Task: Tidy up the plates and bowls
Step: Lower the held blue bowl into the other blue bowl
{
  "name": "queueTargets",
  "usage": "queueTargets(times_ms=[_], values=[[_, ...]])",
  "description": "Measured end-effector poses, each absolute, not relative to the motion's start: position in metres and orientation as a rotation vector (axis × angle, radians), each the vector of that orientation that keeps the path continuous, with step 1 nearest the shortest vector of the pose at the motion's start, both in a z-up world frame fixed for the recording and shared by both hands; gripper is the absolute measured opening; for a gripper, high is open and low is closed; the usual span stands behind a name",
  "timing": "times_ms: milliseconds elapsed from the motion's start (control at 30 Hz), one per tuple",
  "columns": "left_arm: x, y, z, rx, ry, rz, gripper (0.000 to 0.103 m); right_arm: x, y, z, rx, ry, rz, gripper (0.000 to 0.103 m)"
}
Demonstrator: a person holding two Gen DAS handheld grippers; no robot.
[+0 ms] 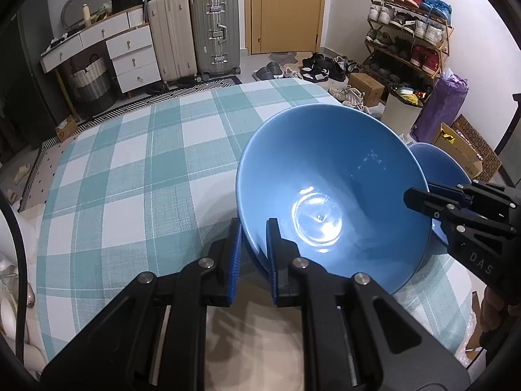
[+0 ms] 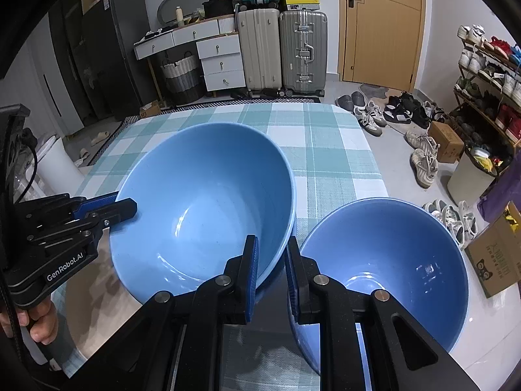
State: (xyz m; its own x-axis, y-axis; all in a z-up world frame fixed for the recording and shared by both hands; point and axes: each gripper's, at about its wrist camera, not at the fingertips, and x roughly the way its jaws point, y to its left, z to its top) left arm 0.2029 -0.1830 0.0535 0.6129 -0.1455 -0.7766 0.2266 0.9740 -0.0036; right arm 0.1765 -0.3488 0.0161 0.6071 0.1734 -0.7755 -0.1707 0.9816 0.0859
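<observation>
A large blue bowl sits tilted on the checked tablecloth. My left gripper is shut on its near rim, one finger inside and one outside. In the right wrist view the same bowl is at centre left, with my left gripper at its left rim. A smaller blue bowl sits to its right; it also shows in the left wrist view. My right gripper straddles the large bowl's right rim, with a visible gap at the right finger. It shows in the left wrist view.
The table's right edge drops to a floor with shoes, a cardboard box and a bin. Suitcases and a drawer unit stand beyond the far edge.
</observation>
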Motion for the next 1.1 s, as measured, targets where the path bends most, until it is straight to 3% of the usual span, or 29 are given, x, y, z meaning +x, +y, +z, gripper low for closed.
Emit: queueTargets(times_ms=[1100], values=[[0.206, -0.187, 0.032, 0.139, 0.9, -0.198, 0.012, 0.177, -0.338, 0.001, -0.07, 0.898, 0.165, 0.017]])
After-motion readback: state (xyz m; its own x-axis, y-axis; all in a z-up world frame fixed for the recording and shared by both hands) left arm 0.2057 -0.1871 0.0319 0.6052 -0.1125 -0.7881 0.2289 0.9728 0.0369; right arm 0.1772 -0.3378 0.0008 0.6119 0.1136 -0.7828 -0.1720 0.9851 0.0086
